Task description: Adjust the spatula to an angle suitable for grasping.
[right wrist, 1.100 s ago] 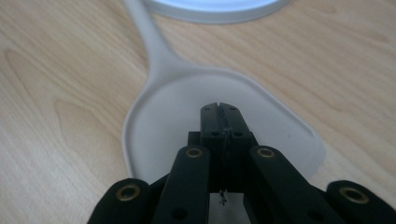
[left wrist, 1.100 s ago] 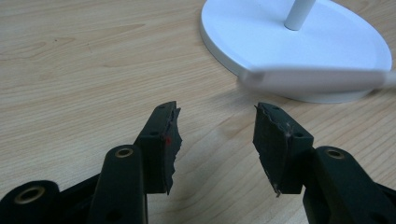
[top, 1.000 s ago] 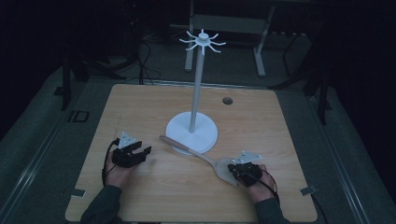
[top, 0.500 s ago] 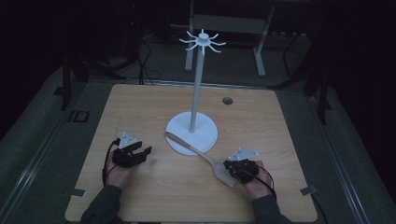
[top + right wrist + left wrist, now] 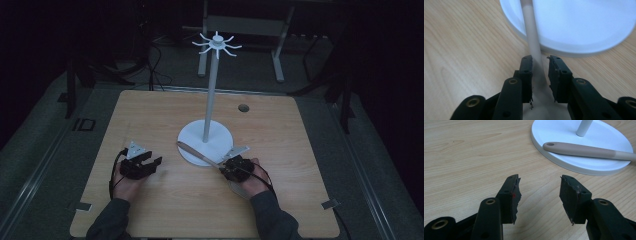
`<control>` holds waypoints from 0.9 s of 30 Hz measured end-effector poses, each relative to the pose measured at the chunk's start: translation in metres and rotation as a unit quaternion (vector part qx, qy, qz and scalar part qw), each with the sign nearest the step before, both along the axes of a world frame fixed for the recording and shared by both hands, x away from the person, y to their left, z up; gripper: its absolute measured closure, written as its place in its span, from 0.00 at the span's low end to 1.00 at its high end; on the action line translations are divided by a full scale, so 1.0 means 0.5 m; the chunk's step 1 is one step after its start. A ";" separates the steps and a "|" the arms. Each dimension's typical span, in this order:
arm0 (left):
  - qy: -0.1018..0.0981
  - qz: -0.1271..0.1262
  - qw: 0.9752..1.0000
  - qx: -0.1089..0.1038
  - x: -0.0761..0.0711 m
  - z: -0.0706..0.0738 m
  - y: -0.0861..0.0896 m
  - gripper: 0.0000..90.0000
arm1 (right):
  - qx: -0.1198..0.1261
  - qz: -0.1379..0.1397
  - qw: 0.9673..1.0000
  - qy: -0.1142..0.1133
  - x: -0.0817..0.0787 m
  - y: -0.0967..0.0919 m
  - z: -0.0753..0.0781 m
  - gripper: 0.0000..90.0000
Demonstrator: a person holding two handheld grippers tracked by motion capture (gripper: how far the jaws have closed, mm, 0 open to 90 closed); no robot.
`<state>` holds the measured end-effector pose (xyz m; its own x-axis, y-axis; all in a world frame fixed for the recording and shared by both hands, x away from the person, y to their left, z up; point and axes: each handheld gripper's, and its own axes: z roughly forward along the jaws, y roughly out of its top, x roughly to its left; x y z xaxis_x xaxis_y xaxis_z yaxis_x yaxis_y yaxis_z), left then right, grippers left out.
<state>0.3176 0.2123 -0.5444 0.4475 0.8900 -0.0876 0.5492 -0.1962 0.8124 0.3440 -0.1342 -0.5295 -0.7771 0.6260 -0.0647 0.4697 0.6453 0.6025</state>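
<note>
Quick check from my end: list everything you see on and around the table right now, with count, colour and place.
Table: one, light wood, centre.
Stand: one, white, round base mid-table, tall pole with hooked arms on top.
Spatula: one, beige handle with a hole at its end, lying across the stand's base; its neck passes between the right tongs' jaws.
Hole: one, dark, far right part of the tabletop.
Left tongs: one, black, near left, jaws apart over bare wood.
Right tongs: one, black, near right, jaws narrowed around the spatula.
Hands: two, dark sleeves, near edge.
</note>
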 end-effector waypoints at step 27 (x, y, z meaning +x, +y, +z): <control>0.001 0.001 1.000 0.001 0.000 0.000 0.000 0.56 | -0.072 0.021 0.997 0.023 -0.031 -0.111 -0.006 0.85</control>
<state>0.3175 0.2123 -0.5444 0.4465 0.8905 -0.0872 0.5506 -0.1966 0.8113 0.3287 -0.1897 -0.5325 -0.8062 0.5803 -0.1155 0.4663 0.7432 0.4798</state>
